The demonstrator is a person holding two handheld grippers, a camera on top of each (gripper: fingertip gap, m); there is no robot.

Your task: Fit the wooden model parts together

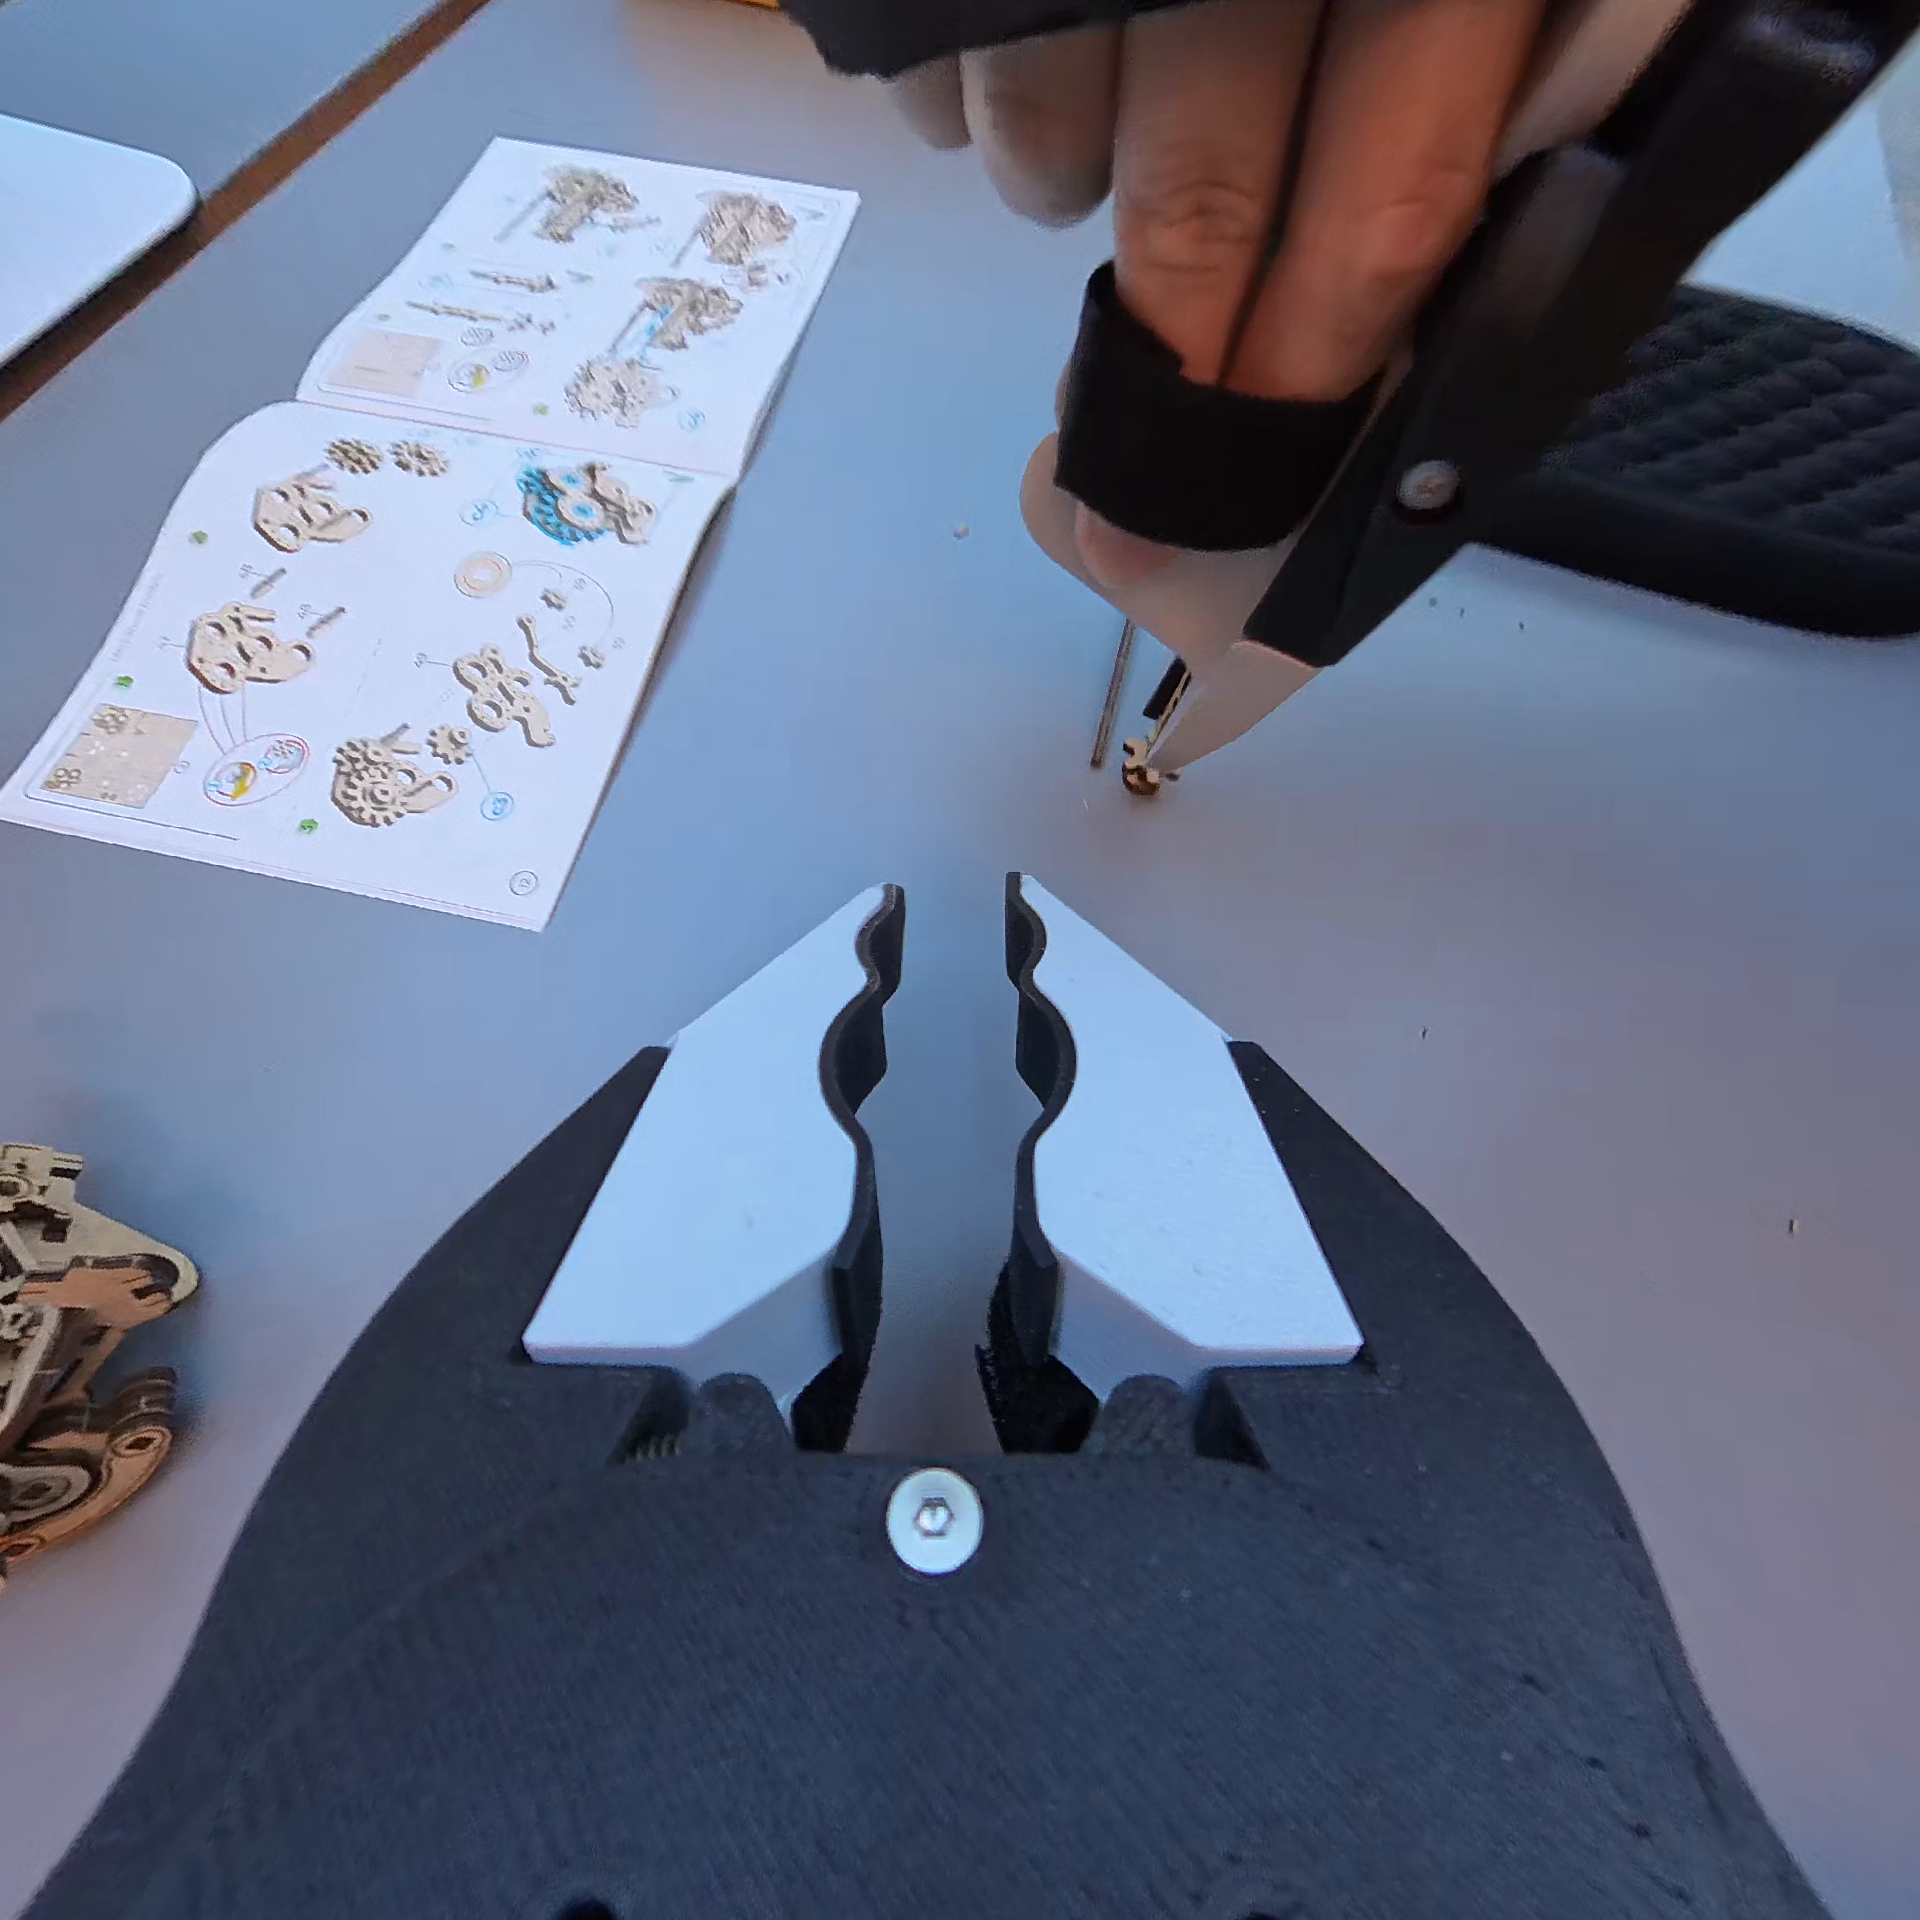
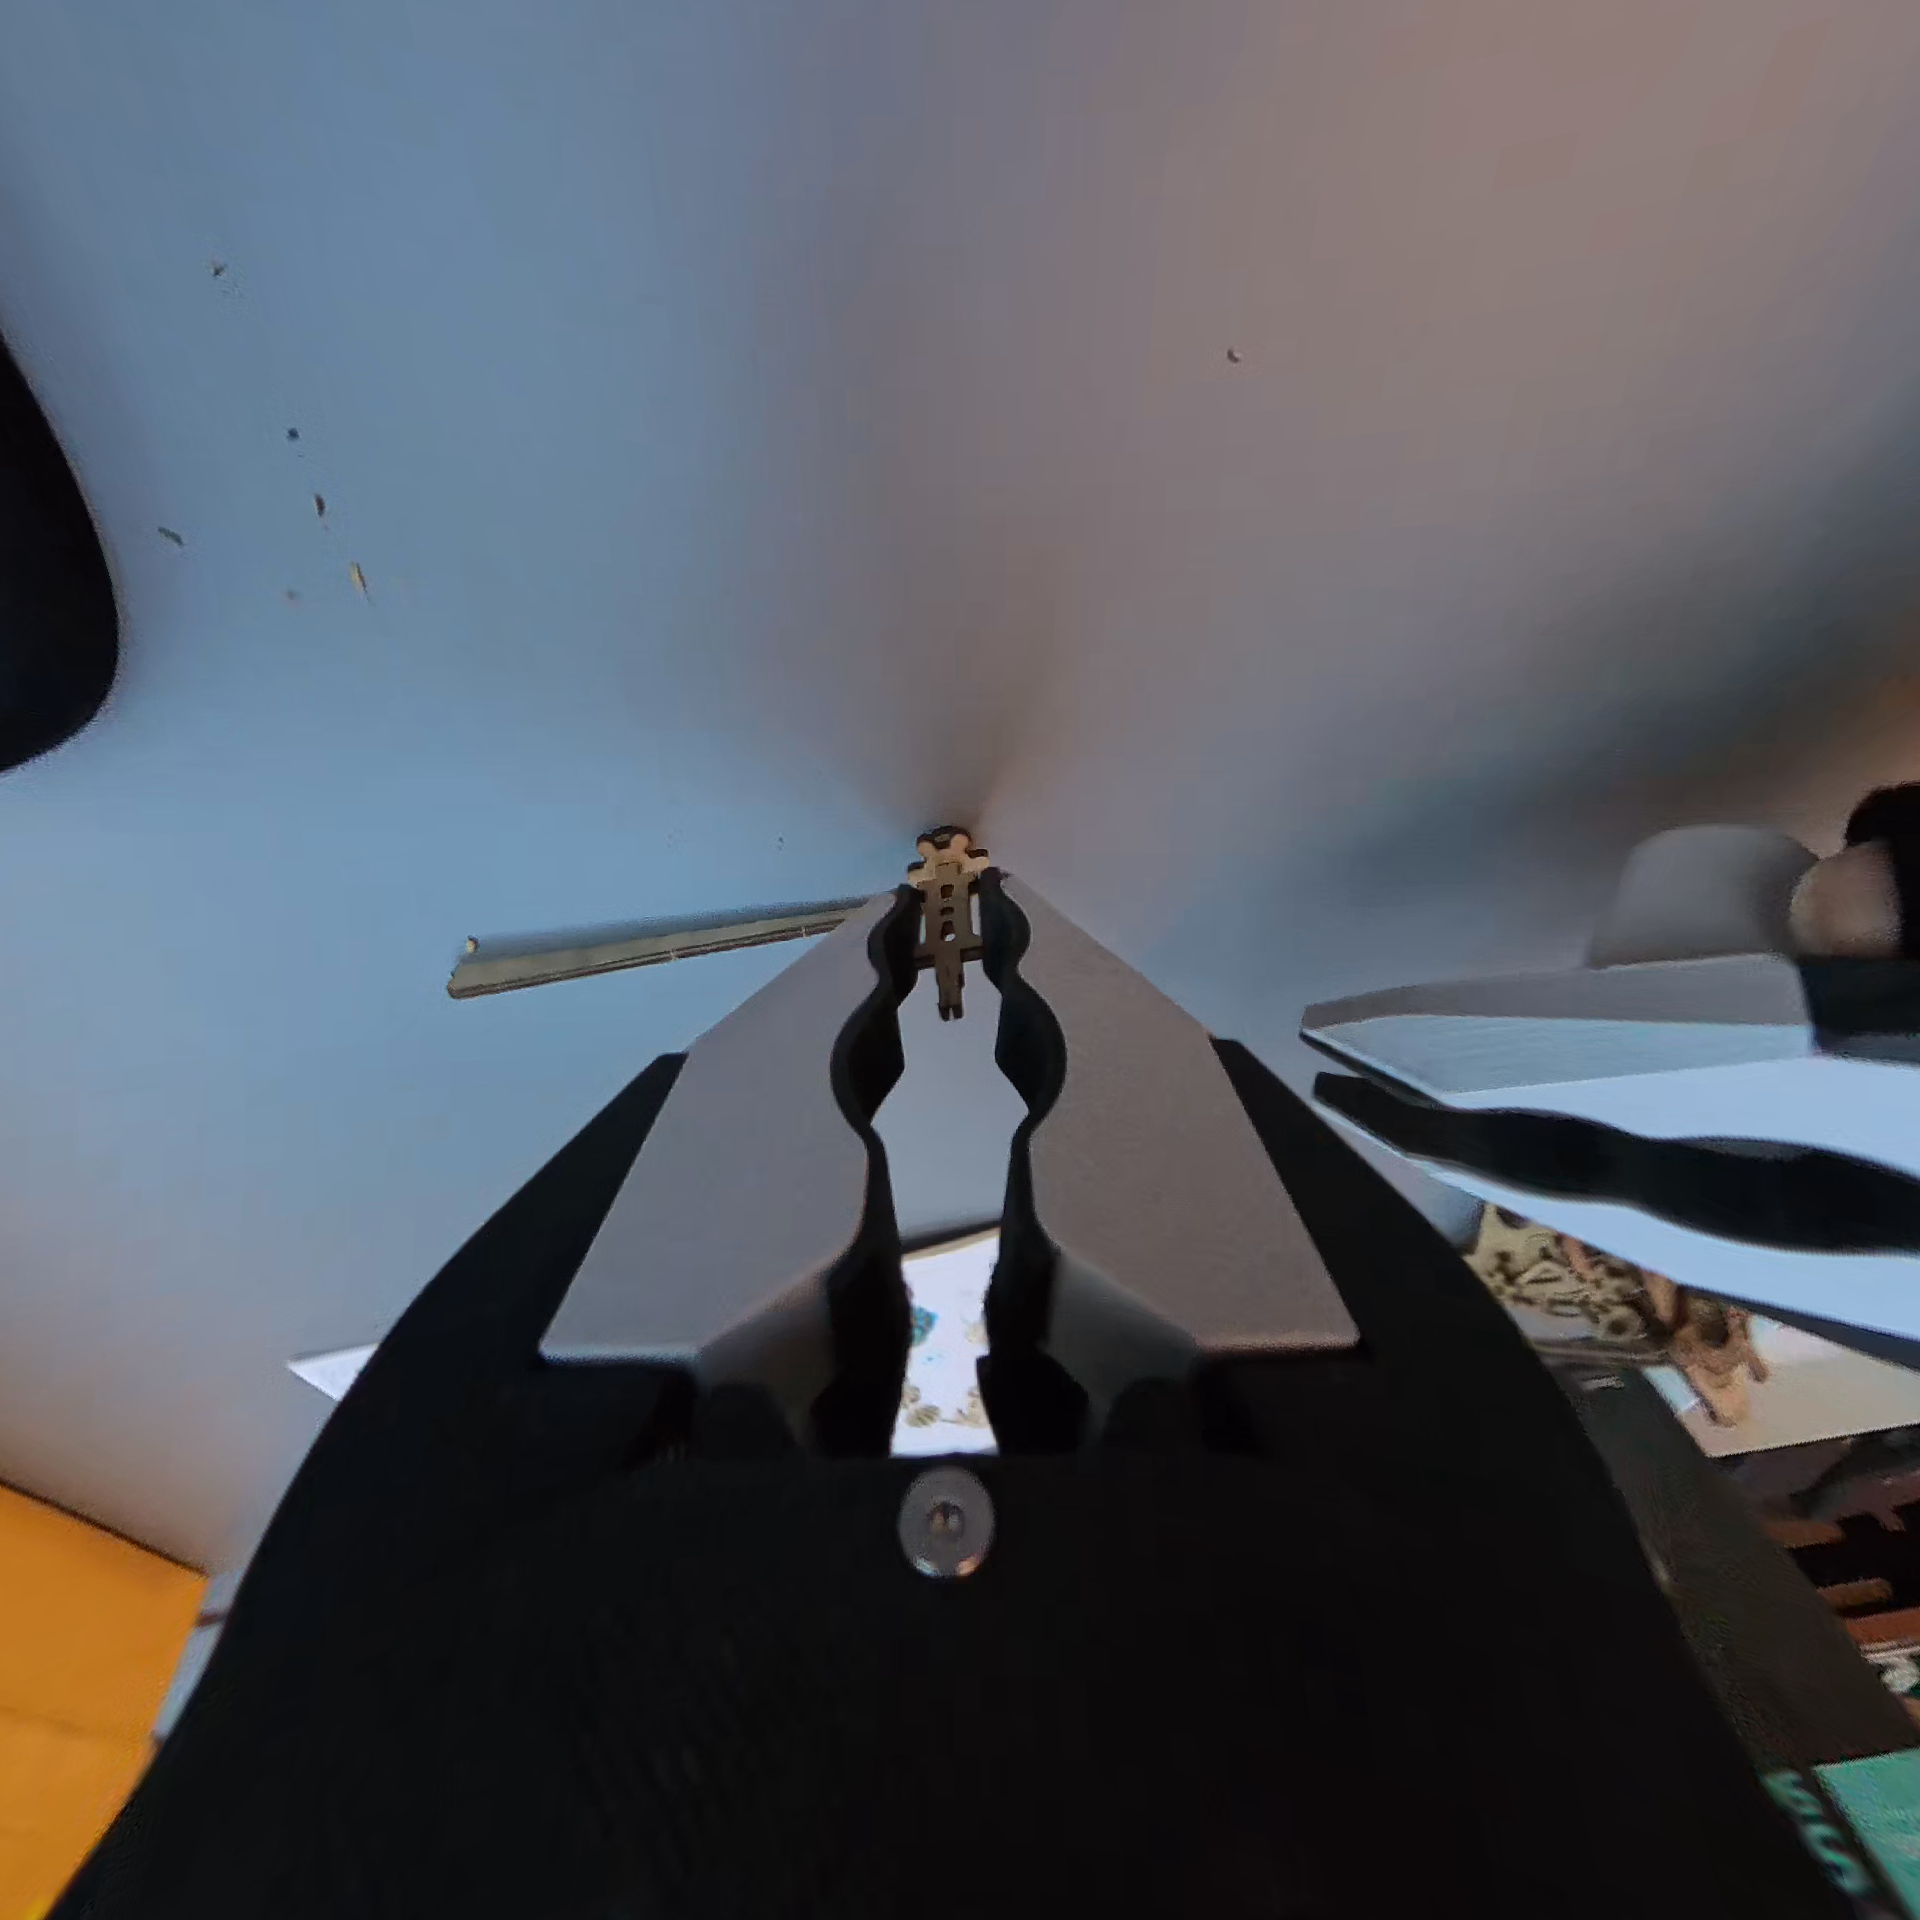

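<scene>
The small, thin, laser-cut wooden pin with a flower-shaped head [image 2: 948,920] looks light, stiff and easily snapped, so it is best pinched across its flat shank. The right gripper [image 2: 948,894] does so: its jaws are clenched on the shank at the very tips, the head pressed against the grey table [image 2: 1351,416] beside a thin metal rod [image 2: 665,948]. The left gripper [image 1: 954,894] hovers nearby, jaws slightly parted and empty.
</scene>
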